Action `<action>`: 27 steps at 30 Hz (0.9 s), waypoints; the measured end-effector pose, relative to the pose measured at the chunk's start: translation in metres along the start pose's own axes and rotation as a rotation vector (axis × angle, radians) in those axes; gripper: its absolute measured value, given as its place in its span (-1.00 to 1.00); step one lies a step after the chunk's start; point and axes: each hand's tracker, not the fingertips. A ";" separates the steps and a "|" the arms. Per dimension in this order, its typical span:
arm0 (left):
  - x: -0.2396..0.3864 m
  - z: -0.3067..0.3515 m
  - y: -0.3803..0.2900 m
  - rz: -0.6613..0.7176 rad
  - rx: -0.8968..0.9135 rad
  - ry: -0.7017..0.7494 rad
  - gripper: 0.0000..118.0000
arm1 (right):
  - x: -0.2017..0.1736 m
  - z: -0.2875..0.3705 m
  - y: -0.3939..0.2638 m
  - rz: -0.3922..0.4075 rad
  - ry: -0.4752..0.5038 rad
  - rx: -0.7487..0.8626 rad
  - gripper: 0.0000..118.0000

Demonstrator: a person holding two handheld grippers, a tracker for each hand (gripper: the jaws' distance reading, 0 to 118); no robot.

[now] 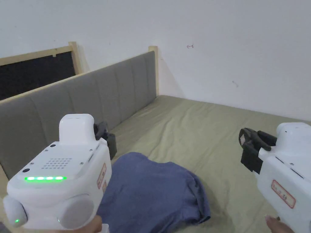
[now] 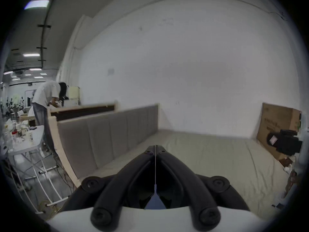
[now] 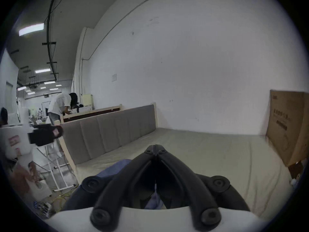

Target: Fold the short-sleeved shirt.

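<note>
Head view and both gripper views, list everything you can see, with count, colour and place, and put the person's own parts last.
Short-sleeved cotton shirt: one, blue, lying in a folded bundle on the near part of the bed.
Bed sheet: one, olive-beige, covering the mattress.
Padded headboard: one, grey, wood-edged, along the left of the bed.
Wall: one, white, behind the bed.
Cardboard box: one, brown, leaning at the right edge of the bed.
Folding table: one, white, cluttered, left of the bed.
Other person: one, bending over beyond the headboard.
Ceiling lights: several, white, overhead left.
Left gripper: one, white body, black jaws closed, above the shirt.
Right gripper: one, white body, black jaws closed, above the sheet.
</note>
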 end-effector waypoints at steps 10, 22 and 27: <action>-0.029 -0.216 -0.132 0.052 -0.973 -0.161 0.69 | 0.081 0.001 -0.047 -0.057 -0.170 -0.232 -1.00; -0.004 -0.284 -0.257 -0.049 -1.128 -0.179 1.00 | 0.124 -0.021 -0.089 -0.131 -0.227 -0.384 -1.00; 0.010 -0.270 -0.251 -0.072 -1.083 -0.115 0.99 | 0.121 -0.026 -0.094 -0.150 -0.203 -0.397 -1.00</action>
